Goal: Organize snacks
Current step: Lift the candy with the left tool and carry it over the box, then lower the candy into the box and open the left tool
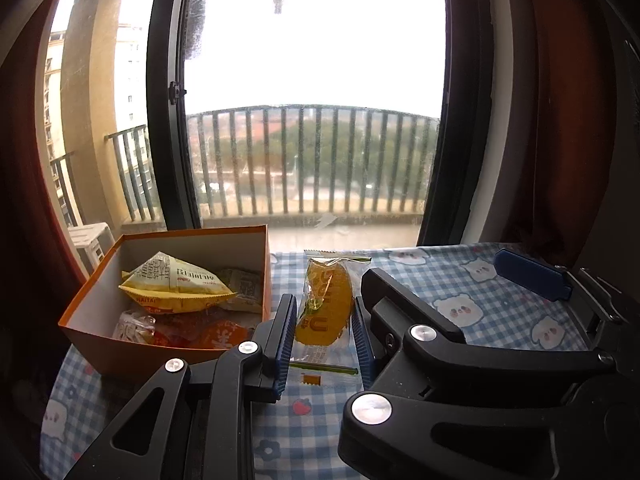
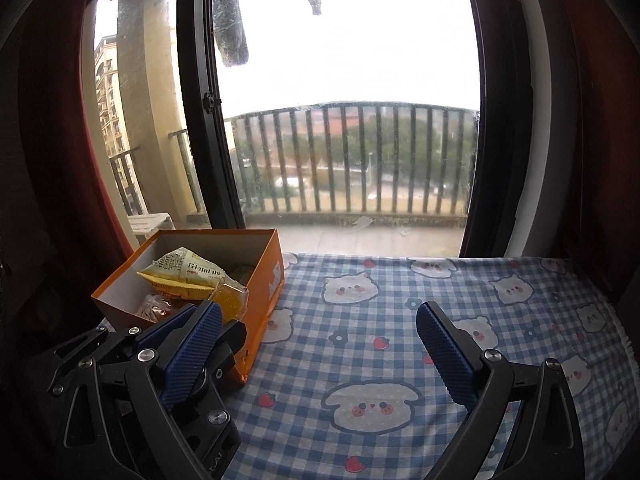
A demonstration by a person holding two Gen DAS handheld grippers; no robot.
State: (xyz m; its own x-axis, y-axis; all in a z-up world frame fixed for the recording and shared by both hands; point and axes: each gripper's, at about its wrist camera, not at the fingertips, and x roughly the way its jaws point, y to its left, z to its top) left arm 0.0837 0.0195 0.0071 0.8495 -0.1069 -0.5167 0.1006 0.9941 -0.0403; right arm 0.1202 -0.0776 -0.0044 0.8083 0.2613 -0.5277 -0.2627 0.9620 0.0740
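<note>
- The table [image 2: 360, 344], under a blue checked cloth printed with bears, carries everything; most of the cloth lies bare in the right wrist view
- The orange cardboard box [image 1: 100, 344], open-topped, sits at about 9 o'clock from the left gripper; stiff-walled but light, so a nudge would likely slide it
- Inside it, a yellow triangular snack packet [image 1: 180, 284] lies on several smaller wrapped snacks; it looks puffy and crushable
- The left gripper [image 1: 324, 340] is closed on a clear-wrapped yellow cake [image 1: 325, 312], pads at the wrapper's sides, just beside the box's right wall; whether it is lifted off the cloth I cannot tell
- The cake is probably soft and light, its film slippery: hold the body gently, not the crimped ends
- The right gripper [image 2: 320, 344] has its jaws spread wide, holding nothing, at 3 o'clock from the box
</note>
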